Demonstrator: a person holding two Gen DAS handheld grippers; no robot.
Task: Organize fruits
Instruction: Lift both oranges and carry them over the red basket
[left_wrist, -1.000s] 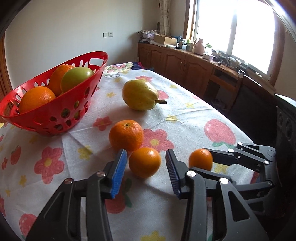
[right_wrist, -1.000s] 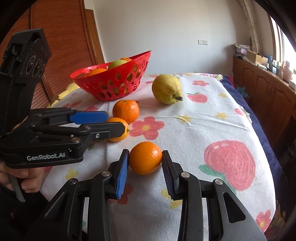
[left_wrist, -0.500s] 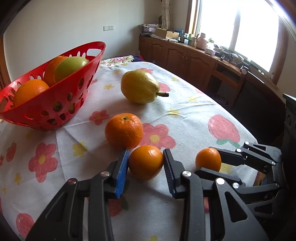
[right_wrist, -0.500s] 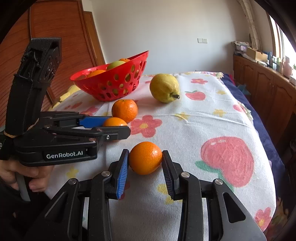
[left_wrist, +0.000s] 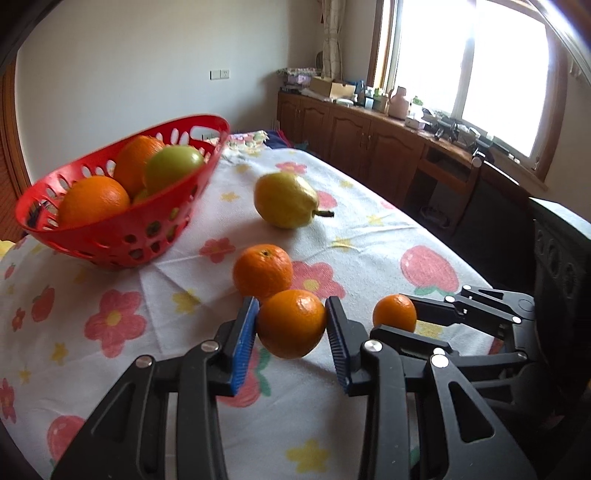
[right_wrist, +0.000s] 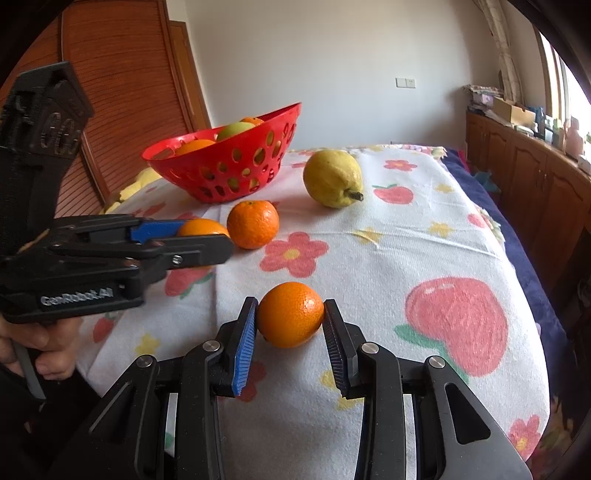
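Observation:
My left gripper (left_wrist: 291, 311) is shut on an orange (left_wrist: 291, 325), held just above the flowered cloth. In the right wrist view this gripper (right_wrist: 205, 233) comes in from the left with its orange (right_wrist: 202, 226) partly hidden. My right gripper (right_wrist: 291, 311) is shut on a second orange (right_wrist: 290, 314) low over the cloth; it also shows in the left wrist view (left_wrist: 394, 314). A third orange (left_wrist: 263, 271) (right_wrist: 253, 223) lies loose beside them. A yellow pear (left_wrist: 286, 199) (right_wrist: 332, 177) lies farther back. The red basket (left_wrist: 110, 236) (right_wrist: 184, 171) holds oranges and a green apple.
The table wears a white cloth (left_wrist: 369, 229) printed with flowers and strawberries, and its edge drops away on the right. Wooden cabinets (left_wrist: 369, 147) under a bright window line the far right wall. A hand (right_wrist: 40, 343) grips the left tool's handle.
The left jaws closed onto the orange and lifted it off the cloth, toward the basket side. The right gripper stayed still on its orange.

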